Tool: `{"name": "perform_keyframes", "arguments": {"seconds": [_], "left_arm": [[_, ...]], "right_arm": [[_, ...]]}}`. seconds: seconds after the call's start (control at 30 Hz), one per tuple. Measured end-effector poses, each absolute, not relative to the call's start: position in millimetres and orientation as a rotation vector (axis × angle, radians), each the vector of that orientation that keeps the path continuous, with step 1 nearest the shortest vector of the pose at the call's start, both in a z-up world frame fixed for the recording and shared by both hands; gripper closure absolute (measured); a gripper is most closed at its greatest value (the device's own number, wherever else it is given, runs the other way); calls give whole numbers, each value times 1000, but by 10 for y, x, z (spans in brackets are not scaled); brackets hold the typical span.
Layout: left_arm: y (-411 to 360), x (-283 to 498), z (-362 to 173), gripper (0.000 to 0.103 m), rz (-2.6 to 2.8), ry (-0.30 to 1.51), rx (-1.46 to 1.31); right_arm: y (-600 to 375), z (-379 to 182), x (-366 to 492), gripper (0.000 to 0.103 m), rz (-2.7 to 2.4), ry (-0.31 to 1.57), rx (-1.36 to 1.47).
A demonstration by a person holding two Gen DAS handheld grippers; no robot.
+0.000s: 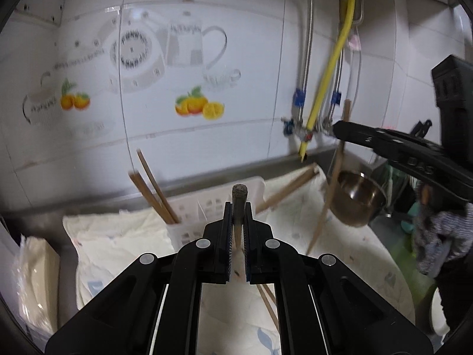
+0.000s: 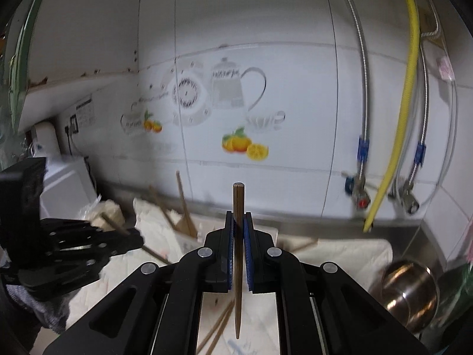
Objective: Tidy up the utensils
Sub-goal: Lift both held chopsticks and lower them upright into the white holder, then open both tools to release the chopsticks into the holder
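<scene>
My left gripper (image 1: 238,208) is shut on a brown wooden chopstick (image 1: 239,195), seen nearly end-on above a white slotted utensil basket (image 1: 204,207). Two chopsticks (image 1: 155,190) lean in that basket. My right gripper (image 2: 239,217) is shut on another chopstick (image 2: 238,266) that hangs upright, tip down. In the left wrist view the right gripper (image 1: 337,129) comes in from the right with its chopstick (image 1: 328,198) slanting down. In the right wrist view the left gripper (image 2: 139,241) is at the left, beside the basket (image 2: 189,238). Loose chopsticks (image 2: 218,325) lie on the cloth below.
A white cloth (image 1: 118,245) covers the steel counter. A steel bowl (image 1: 357,198) sits at the right by the sink corner. Hoses and a yellow pipe (image 1: 340,47) hang down the tiled wall. Another chopstick (image 1: 286,192) lies behind the basket. A folded stack (image 1: 35,269) is at the left.
</scene>
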State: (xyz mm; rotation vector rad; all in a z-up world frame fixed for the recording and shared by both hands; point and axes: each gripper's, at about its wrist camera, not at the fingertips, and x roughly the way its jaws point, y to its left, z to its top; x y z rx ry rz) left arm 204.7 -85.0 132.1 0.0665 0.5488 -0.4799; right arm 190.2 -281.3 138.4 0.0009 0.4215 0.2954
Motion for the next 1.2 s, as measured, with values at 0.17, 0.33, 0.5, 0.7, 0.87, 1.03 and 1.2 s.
{"name": "perform_keyframes", "arguments": {"seconds": [0.17, 0.33, 0.5, 0.7, 0.87, 1.03, 1.2], "left_arm": [[-745, 2100, 1596, 98, -454, 486, 54], [-671, 2264, 1690, 98, -410, 464, 50], [-581, 2408, 1680, 98, -398, 473, 18], [-573, 2423, 1836, 98, -395, 427, 22], [-602, 2522, 1823, 98, -358, 402, 39], [-573, 2708, 1633, 98, -329, 435, 13], [-548, 2866, 1389, 98, -343, 511, -26]], "right_arm": [[-2804, 1566, 2166, 97, 268, 365, 15], [-2780, 1644, 2455, 97, 225, 327, 32], [-2758, 1666, 2657, 97, 194, 300, 49], [-2756, 1624, 2841, 97, 185, 290, 77], [-2746, 1442, 3004, 97, 180, 320, 96], [-2736, 1272, 3074, 97, 173, 357, 79], [-2738, 1136, 3079, 96, 172, 389, 54]]}}
